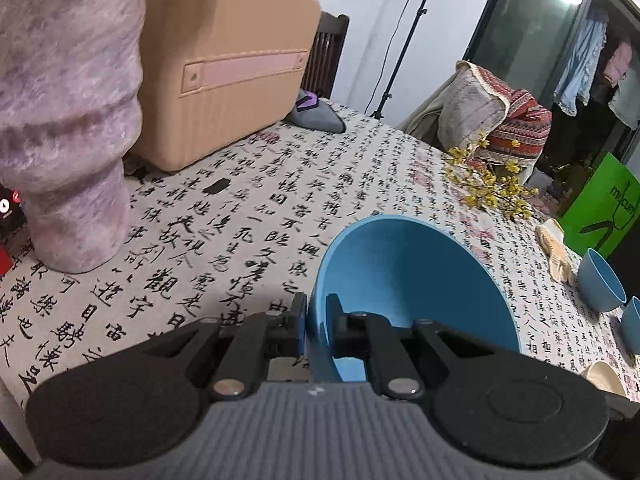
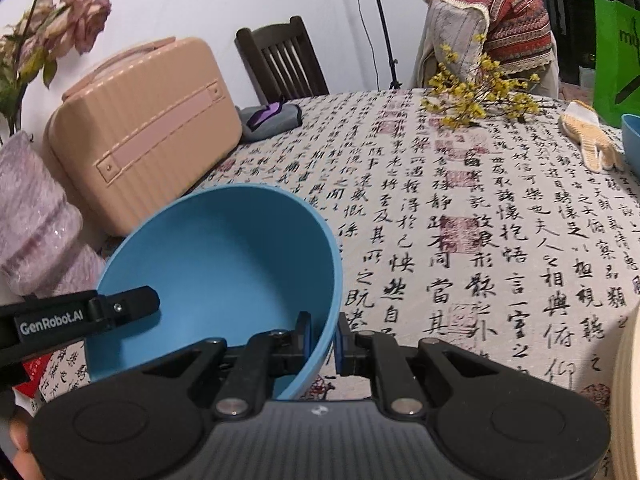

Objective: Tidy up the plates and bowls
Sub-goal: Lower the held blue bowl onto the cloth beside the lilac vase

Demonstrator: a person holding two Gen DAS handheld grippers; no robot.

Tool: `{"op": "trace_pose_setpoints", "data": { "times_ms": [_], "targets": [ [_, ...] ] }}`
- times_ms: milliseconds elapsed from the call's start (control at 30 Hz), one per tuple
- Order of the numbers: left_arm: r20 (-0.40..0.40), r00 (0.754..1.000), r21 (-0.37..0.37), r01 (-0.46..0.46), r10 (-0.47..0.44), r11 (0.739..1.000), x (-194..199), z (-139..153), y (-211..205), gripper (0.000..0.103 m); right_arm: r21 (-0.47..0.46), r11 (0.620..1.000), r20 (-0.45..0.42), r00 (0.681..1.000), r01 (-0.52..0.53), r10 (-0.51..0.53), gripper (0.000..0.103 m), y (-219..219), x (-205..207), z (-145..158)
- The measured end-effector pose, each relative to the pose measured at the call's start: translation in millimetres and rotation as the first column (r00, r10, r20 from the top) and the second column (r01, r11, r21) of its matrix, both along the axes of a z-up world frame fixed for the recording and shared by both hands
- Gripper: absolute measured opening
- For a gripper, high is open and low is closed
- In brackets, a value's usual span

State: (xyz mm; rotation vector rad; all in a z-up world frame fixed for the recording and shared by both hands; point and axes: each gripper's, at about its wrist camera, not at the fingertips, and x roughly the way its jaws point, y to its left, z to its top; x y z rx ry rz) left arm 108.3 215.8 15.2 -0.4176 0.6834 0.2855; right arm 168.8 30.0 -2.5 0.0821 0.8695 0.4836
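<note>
A large blue bowl [image 1: 400, 272] hangs tilted above the calligraphy tablecloth [image 1: 256, 200], held by both grippers. My left gripper [image 1: 316, 308] is shut on its left rim, one pad inside and one outside. In the right wrist view the same blue bowl [image 2: 224, 264] fills the lower left, and my right gripper [image 2: 324, 324] is shut on its right rim. A finger of the left gripper [image 2: 128, 304] reaches over the opposite rim. Two small blue bowls [image 1: 600, 280] and a cream bowl [image 1: 604, 378] stand at the table's right side.
A pink hard case [image 2: 140, 132] and a purple ribbed vase [image 1: 68, 120] stand at the left. Yellow flower sprigs [image 2: 472, 96], a woven slipper [image 2: 588, 140], a grey pouch [image 2: 272, 120] and a green bag [image 1: 600, 212] lie farther back. A cream rim [image 2: 626, 400] is at the right edge.
</note>
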Motion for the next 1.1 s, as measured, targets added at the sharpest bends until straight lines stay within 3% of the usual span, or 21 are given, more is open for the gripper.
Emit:
{"op": "trace_pose_setpoints", "data": {
  "times_ms": [1100],
  "targets": [
    [-0.059, 0.998, -0.038, -0.011, 0.008, 0.999, 8.5, -24.3, 27.5, 0.011, -0.029, 0.999, -0.058, 0.998, -0.028, 0.026, 0.014, 27.1, 11.7, -17.3]
  ]
}}
